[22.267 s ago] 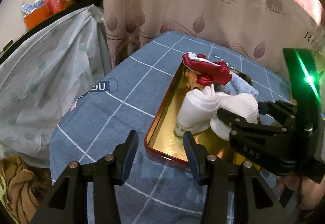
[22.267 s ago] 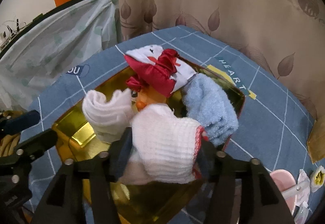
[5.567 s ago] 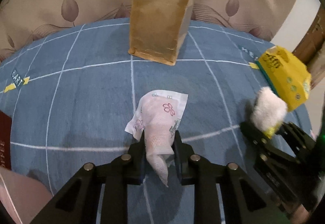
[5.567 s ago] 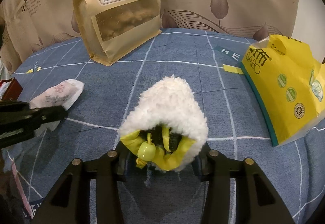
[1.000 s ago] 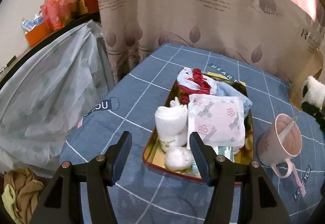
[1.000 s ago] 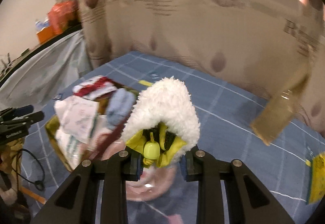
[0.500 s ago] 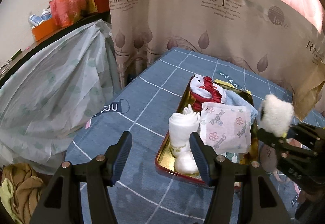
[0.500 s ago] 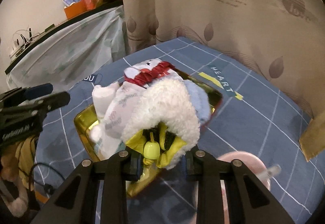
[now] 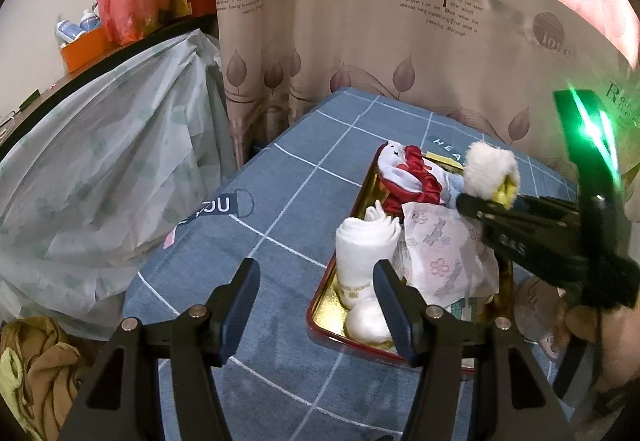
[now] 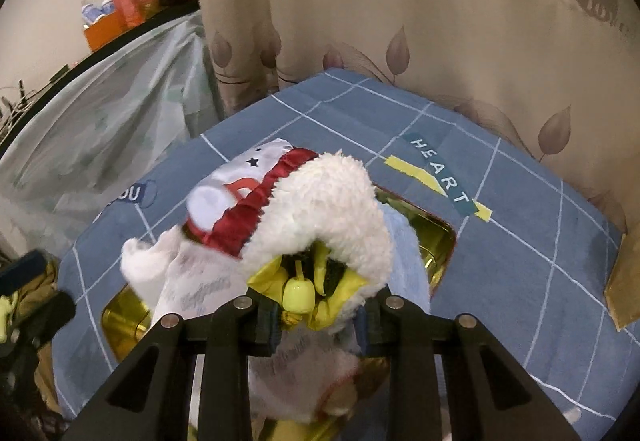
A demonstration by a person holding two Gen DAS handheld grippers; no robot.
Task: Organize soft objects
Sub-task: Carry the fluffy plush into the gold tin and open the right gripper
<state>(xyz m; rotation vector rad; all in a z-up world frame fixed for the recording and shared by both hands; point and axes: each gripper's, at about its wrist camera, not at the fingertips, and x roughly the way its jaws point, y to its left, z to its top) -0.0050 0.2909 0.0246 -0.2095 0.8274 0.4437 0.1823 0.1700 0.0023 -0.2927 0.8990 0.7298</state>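
While the left claw (image 9: 314, 291) hangs spread wide with nothing between its fingers above the blue gridded worktop (image 9: 280, 209), the gold tray (image 9: 352, 305) lies just to its right, holding a rolled white sock (image 9: 366, 241), a red-and-white cloth (image 9: 404, 177) and a flower-printed packet (image 9: 444, 257). Further right, the right claw (image 10: 316, 311) is clamped on a fluffy white pouch (image 10: 324, 209) with a yellow lining, held above the tray's contents, over the light blue towel (image 10: 402, 241).
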